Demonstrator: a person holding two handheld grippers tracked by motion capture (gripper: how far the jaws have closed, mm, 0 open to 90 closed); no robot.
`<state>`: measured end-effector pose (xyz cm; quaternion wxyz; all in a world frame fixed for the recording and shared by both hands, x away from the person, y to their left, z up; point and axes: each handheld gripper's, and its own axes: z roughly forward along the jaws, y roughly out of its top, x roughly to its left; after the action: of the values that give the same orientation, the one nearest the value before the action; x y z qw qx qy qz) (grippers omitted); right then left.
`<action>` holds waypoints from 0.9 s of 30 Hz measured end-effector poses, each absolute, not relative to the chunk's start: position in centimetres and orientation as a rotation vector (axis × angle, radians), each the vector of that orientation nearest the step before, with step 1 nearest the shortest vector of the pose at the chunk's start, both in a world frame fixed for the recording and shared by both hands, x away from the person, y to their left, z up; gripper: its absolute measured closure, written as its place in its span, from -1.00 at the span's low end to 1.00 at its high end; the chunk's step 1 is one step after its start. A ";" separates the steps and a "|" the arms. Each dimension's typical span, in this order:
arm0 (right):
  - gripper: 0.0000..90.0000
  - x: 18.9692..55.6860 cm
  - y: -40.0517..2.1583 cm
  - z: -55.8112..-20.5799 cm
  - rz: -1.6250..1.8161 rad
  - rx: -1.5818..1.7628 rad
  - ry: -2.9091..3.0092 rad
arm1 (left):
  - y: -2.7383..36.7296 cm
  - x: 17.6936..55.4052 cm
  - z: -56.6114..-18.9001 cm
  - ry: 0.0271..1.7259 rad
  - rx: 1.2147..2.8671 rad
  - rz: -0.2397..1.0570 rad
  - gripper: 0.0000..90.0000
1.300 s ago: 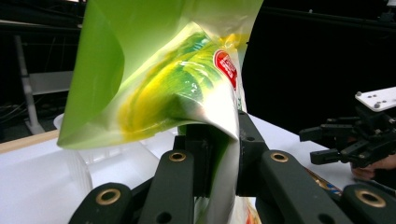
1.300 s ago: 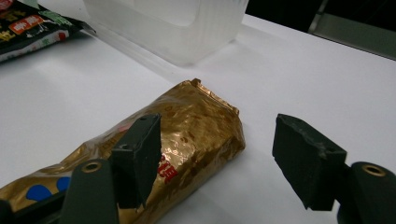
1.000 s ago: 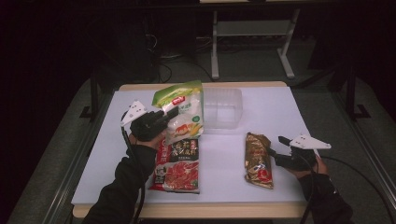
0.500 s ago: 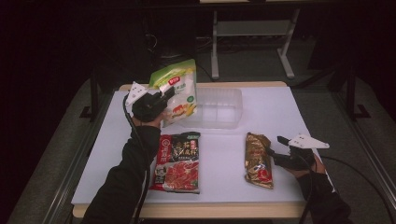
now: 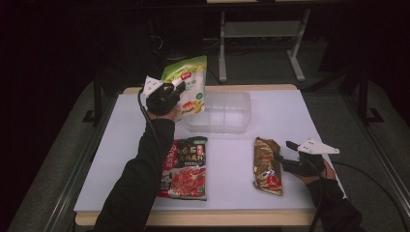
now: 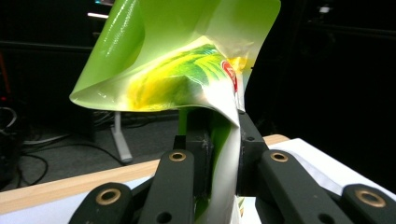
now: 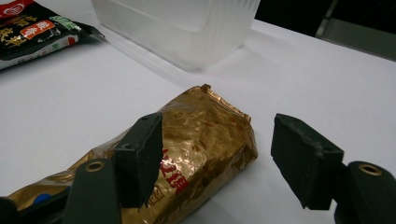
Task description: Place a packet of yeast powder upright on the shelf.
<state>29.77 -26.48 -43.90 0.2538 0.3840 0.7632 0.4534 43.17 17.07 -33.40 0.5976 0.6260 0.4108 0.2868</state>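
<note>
My left gripper (image 5: 176, 90) is shut on a green and white pouch (image 5: 191, 86) and holds it upright in the air, just left of a clear plastic container (image 5: 223, 112). In the left gripper view the jaws pinch the pouch's (image 6: 187, 60) lower edge, and its top curls over my left gripper (image 6: 223, 140). My right gripper (image 5: 283, 151) stands open at the right side of a gold packet (image 5: 267, 165) that lies on the white table. In the right gripper view the packet's (image 7: 201, 135) crimped end lies between the spread jaws of my right gripper (image 7: 219, 142), unpressed.
A red and black pouch (image 5: 186, 169) lies flat near the front edge, under my left forearm. The container (image 7: 177, 23) stands at the back middle of the table (image 5: 314, 116). A dark floor and a metal frame (image 5: 261, 34) lie beyond the table's far edge.
My left gripper has carried the green pouch up and toward the far side of the table, and the pouch now stands more upright. The right gripper and the gold packet have not moved.
</note>
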 end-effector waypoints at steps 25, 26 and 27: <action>-0.26 29.8 -25.6 -44.3 1.214 1.015 2.111 | 12.4 46.6 -34.1 1.052 1.318 0.781 0.77; -0.26 29.7 -25.5 -44.3 1.213 1.008 2.114 | 12.3 46.7 -34.4 1.061 1.321 0.787 0.77; -0.26 29.8 -25.5 -44.3 1.212 1.007 2.114 | 12.3 46.8 -34.8 1.064 1.309 0.776 0.77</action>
<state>29.75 -25.50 -44.28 0.2496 0.3700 0.7763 0.4452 46.78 12.30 -34.81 0.5992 0.5645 0.4587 0.3345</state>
